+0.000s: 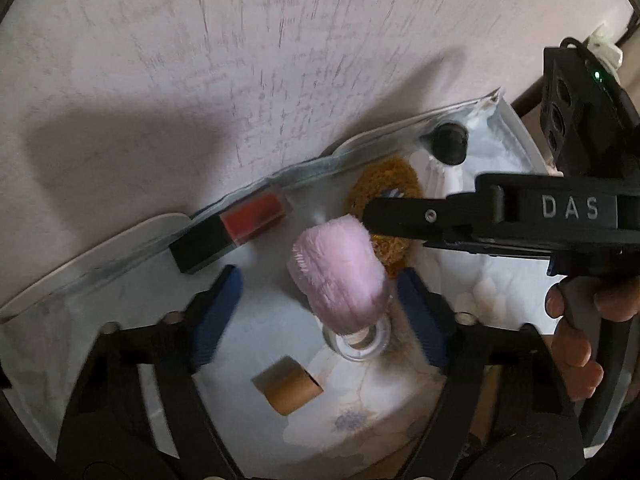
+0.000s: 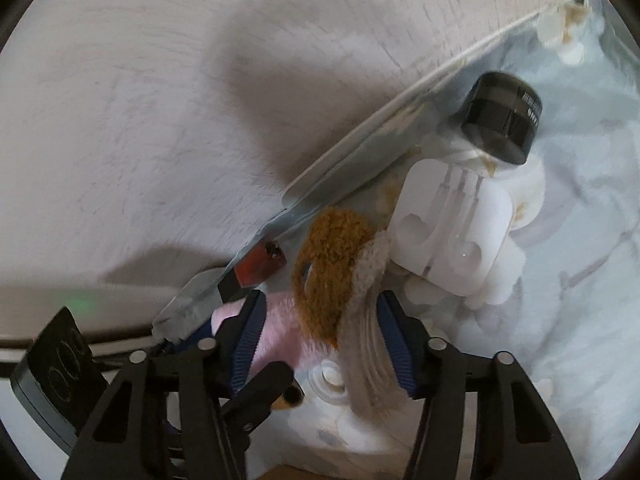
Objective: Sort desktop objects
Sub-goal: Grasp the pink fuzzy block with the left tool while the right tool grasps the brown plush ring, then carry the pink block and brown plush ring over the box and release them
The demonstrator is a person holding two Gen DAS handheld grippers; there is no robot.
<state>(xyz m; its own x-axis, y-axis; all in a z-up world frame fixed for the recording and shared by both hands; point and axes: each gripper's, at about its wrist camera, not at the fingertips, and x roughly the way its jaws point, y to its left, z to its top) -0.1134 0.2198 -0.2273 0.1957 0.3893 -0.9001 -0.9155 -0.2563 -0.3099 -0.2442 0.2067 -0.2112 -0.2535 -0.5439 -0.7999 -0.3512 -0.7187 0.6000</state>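
Note:
A pink fluffy puff [image 1: 340, 276] stands on a clear round jar [image 1: 360, 344] in a pale blue floral tray [image 1: 120, 268]. My left gripper [image 1: 322, 310] is open, its blue pads either side of the puff with gaps showing. Behind the puff lies a brown fuzzy ring [image 1: 384, 184]. My right gripper [image 1: 374, 214] reaches in from the right over that ring. In the right wrist view the brown ring [image 2: 332, 272], with a grey fuzzy band, sits between the spread pads of my right gripper [image 2: 320, 340]. The pink puff [image 2: 280, 332] shows behind the left pad.
The tray also holds a black-and-red block [image 1: 232, 232], a cardboard tube [image 1: 288, 386], a black cylinder [image 2: 500, 116] and a white moulded plastic piece [image 2: 452, 240]. Its raised rim [image 2: 360, 148] borders a whitish tabletop [image 1: 200, 80]. A hand [image 1: 576, 320] grips the right tool's handle.

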